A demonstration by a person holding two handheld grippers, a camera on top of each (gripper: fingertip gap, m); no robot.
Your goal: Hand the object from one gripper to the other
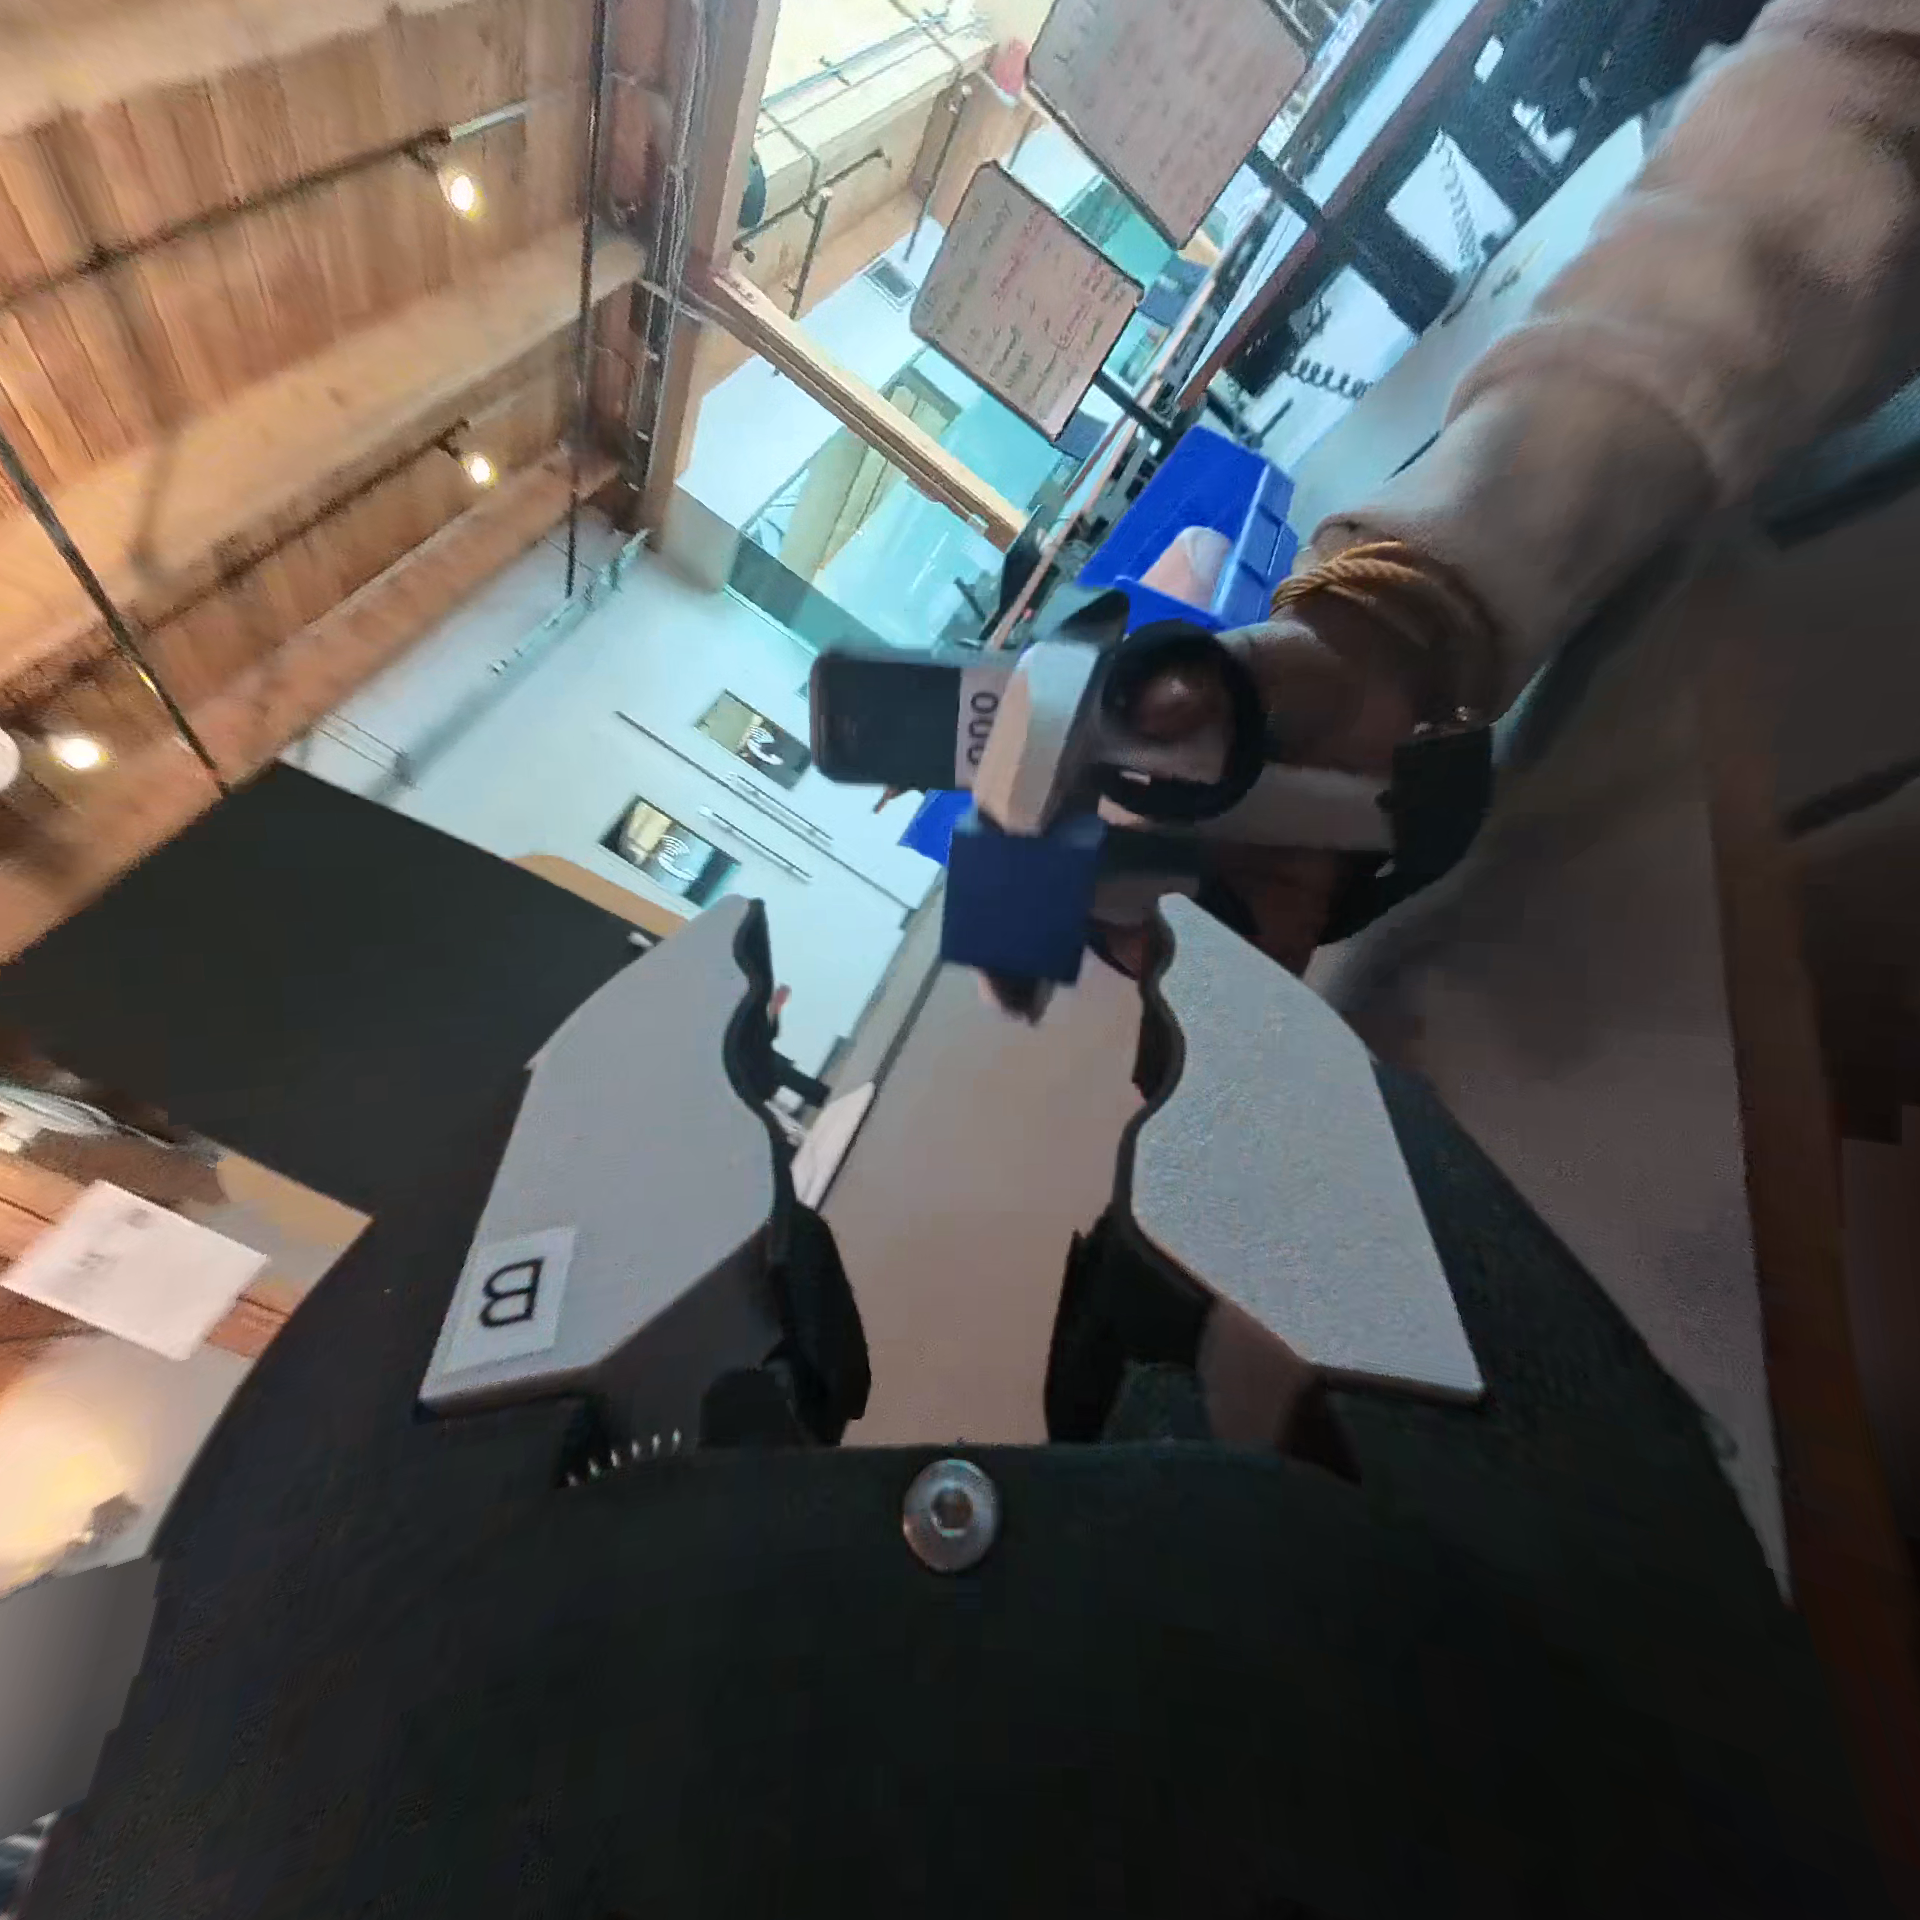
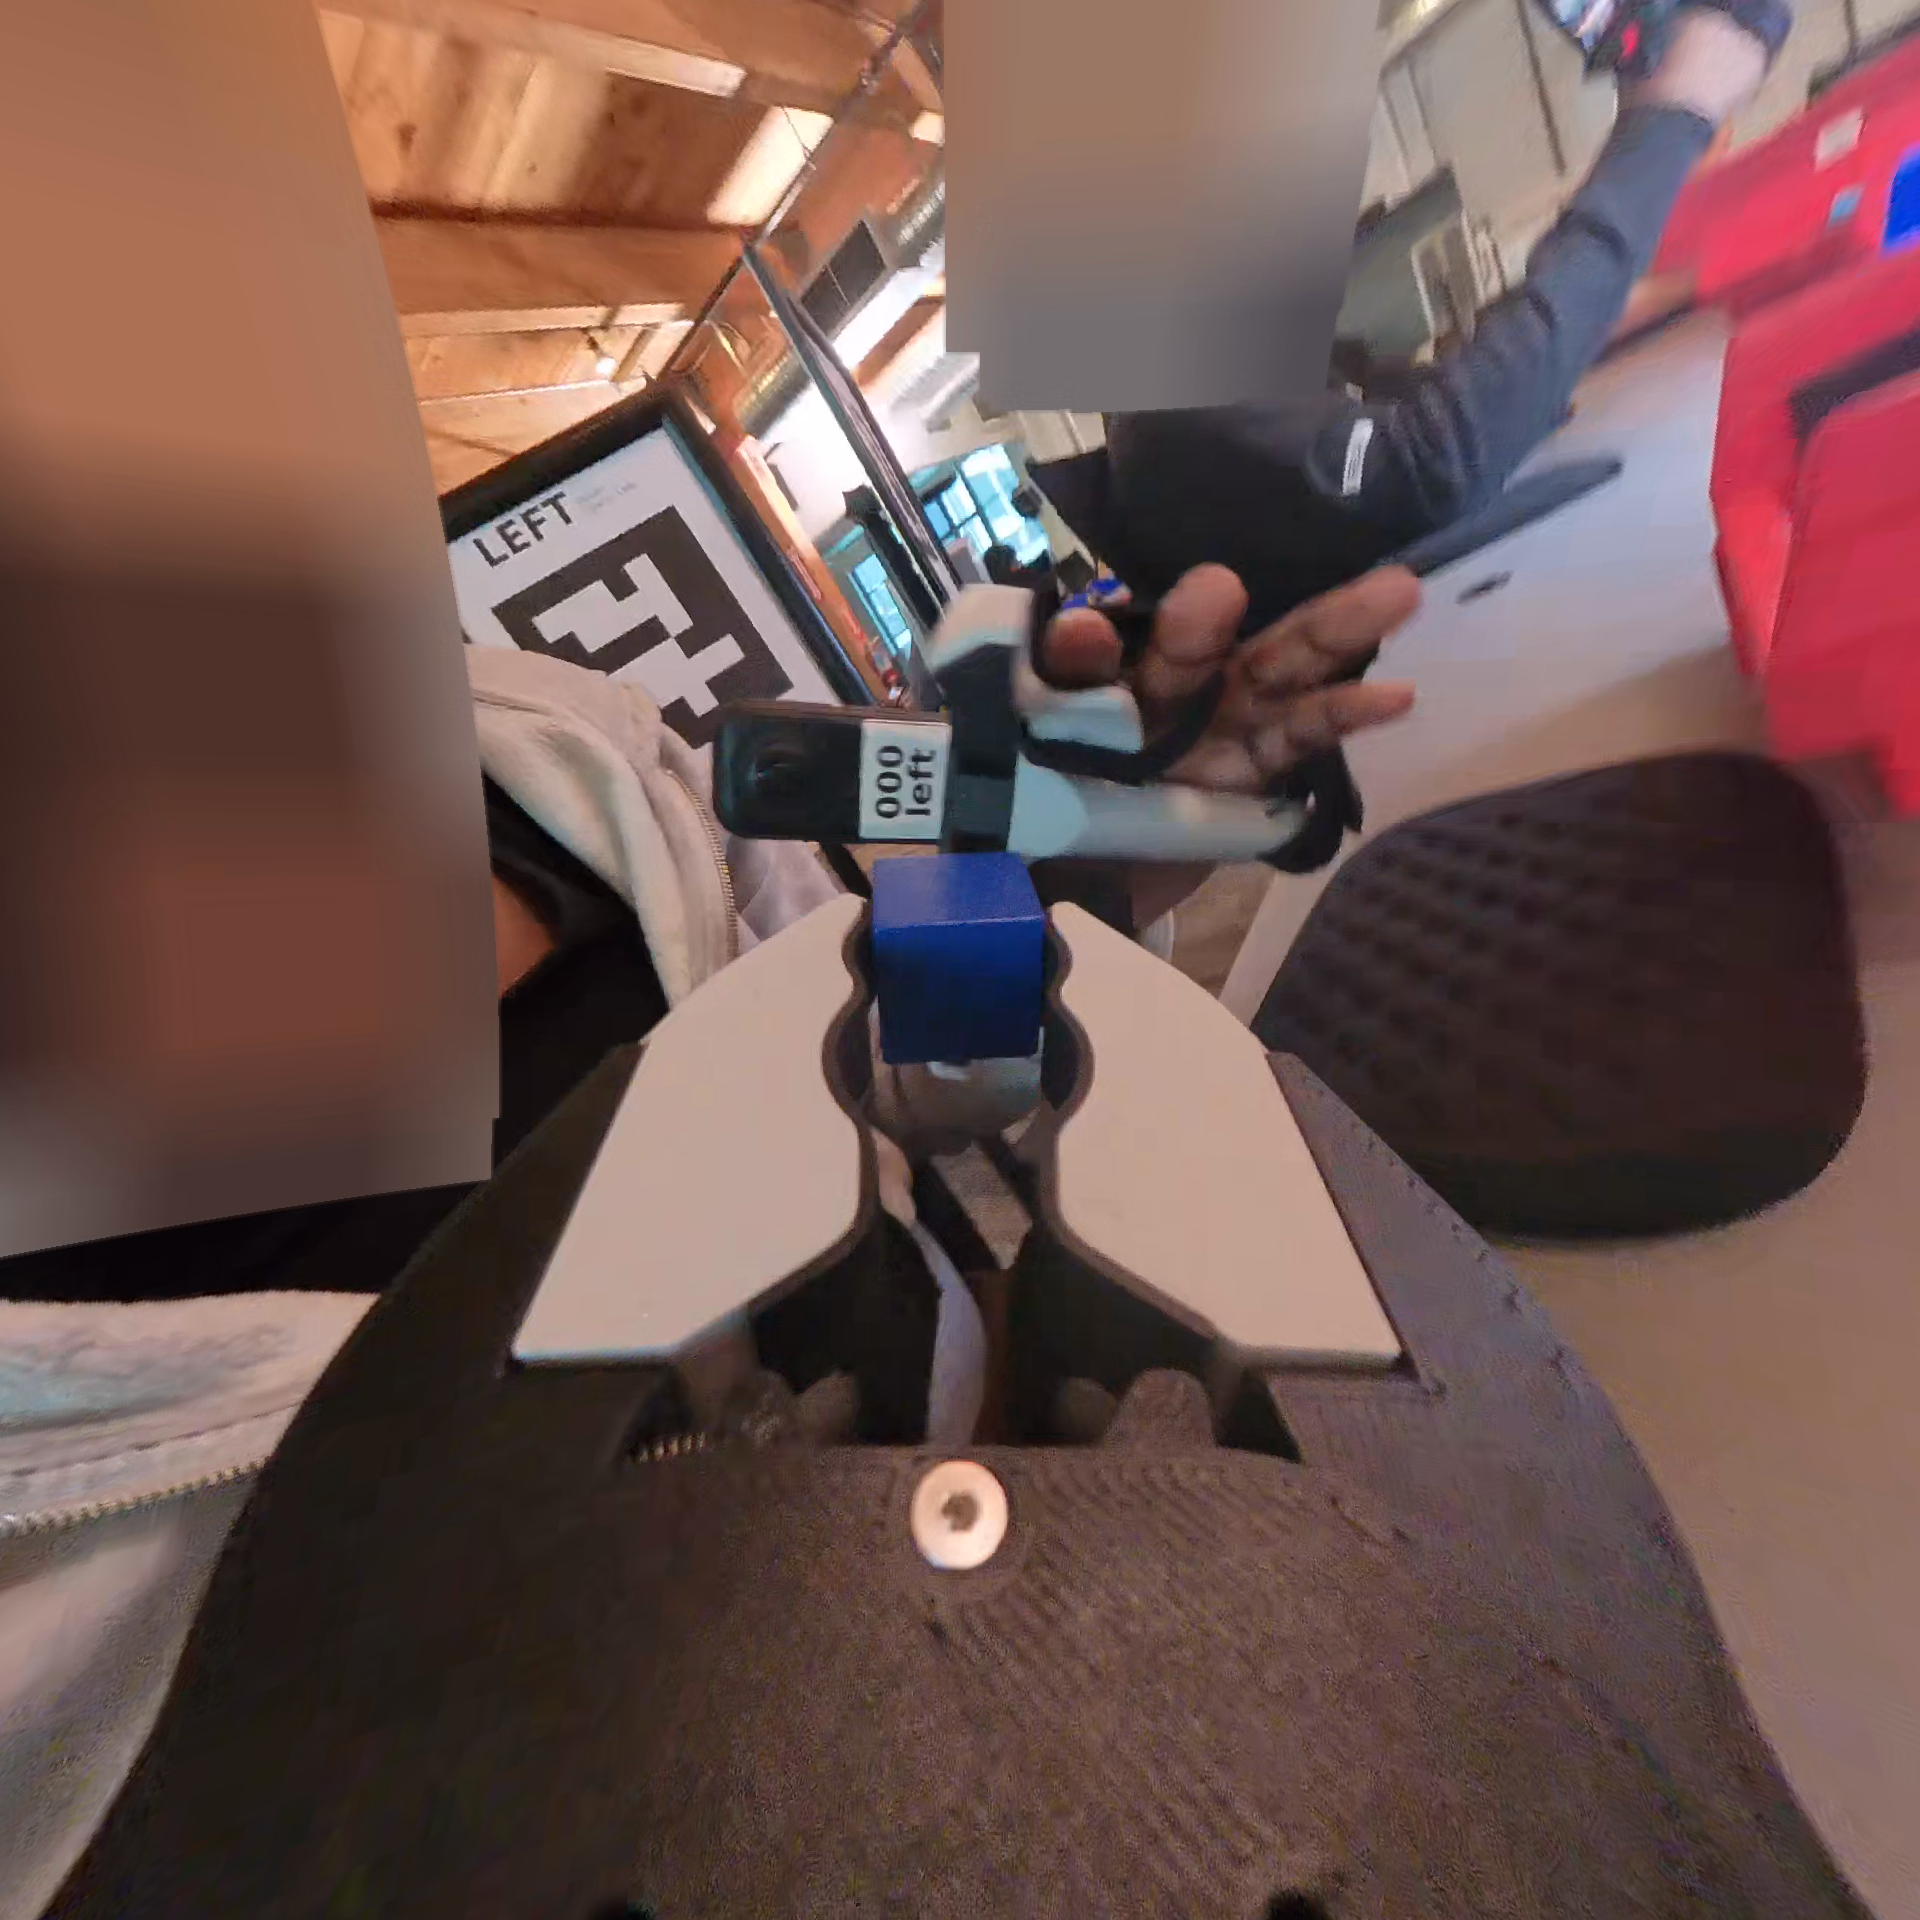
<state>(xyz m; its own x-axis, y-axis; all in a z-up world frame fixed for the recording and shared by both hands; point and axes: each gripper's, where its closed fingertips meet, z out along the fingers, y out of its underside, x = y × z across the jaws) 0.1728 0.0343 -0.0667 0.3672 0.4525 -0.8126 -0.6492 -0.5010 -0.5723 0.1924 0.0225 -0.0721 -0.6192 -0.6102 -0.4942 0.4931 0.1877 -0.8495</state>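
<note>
Between the right gripper's (image 2: 961,971) grey fingers sits the blue cube (image 2: 956,961), pinched near the tips and held in the air. Facing it, the left gripper (image 1: 961,971) has its jaws spread wide – the cube (image 1: 1018,904) hangs just beyond its tips, not touching them. Farther out – a wooden beam ceiling (image 1: 260,291), whiteboards (image 1: 1023,296), a blue bin (image 1: 1205,520), a black mesh chair (image 2: 1558,997), red crates (image 2: 1818,416)

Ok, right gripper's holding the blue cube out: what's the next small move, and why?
Probably ease the left gripper forward around the blue cube, then close. Its jaws stand open with the cube only at their tips, while the right gripper grips it.
</note>
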